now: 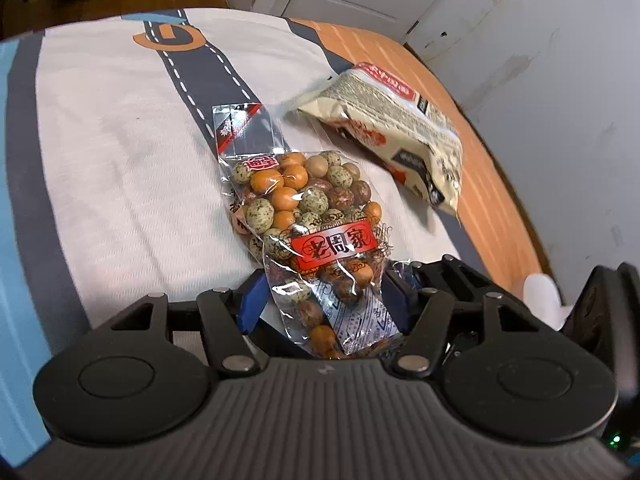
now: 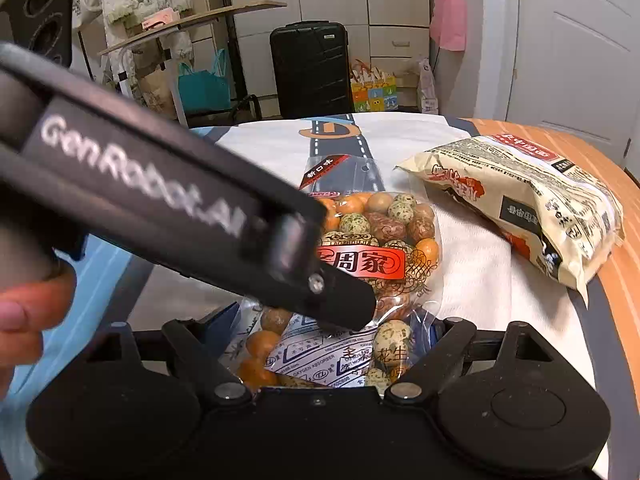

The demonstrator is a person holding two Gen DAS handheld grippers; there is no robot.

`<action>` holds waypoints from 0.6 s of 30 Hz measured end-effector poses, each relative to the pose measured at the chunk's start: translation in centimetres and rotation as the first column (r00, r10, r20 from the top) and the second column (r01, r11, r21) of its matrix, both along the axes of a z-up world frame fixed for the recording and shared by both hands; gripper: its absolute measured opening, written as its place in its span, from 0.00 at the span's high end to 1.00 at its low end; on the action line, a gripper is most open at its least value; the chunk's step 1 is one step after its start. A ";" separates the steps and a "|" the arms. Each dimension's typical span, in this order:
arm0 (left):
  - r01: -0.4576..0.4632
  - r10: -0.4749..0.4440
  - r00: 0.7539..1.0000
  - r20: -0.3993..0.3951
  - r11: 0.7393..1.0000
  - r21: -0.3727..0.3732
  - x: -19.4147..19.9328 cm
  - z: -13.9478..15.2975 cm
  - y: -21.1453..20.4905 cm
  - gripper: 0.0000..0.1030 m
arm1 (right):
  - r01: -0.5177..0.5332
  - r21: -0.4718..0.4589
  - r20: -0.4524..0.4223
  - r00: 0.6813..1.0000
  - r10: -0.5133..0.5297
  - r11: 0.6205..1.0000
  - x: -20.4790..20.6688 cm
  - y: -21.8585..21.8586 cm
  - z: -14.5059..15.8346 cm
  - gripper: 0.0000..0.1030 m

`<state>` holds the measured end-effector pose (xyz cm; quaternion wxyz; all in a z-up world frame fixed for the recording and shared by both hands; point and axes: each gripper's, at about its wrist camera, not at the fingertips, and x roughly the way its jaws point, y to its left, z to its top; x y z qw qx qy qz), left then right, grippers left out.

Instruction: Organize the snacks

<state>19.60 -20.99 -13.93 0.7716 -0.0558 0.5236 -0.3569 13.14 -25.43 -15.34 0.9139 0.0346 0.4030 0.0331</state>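
Now both grippers' fingers around peanut bag.

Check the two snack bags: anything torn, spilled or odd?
Nothing torn or spilled. Only oddity: both grippers crowd the near end of the clear nut bag, the left gripper pinching it. The cream bag lies intact beside it.

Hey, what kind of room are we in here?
Probably a bedroom at home: the snacks lie on a bed with a road-print sheet, and a black suitcase and white cabinets stand behind it.
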 end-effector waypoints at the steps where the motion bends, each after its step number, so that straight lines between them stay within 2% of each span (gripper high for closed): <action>1: -0.001 0.001 1.000 0.007 1.000 0.013 -0.4 0.2 0.0 0.43 | -0.002 0.002 0.001 1.000 0.002 1.000 -0.3 0.2 0.1 0.14; 7: -0.016 0.015 1.000 0.006 0.998 0.068 -2.4 1.3 0.5 0.43 | -0.012 0.038 -0.018 1.000 0.012 0.999 -0.9 0.6 1.4 0.15; 11: -0.018 0.018 1.000 0.000 0.996 0.087 -3.4 2.5 1.3 0.43 | -0.023 0.058 -0.023 0.999 0.024 0.998 -2.9 1.4 2.7 0.15; 18: -0.040 0.037 0.999 0.029 0.993 0.111 -5.7 5.2 3.3 0.43 | -0.062 0.045 0.007 0.998 0.061 0.997 -4.8 3.7 5.3 0.15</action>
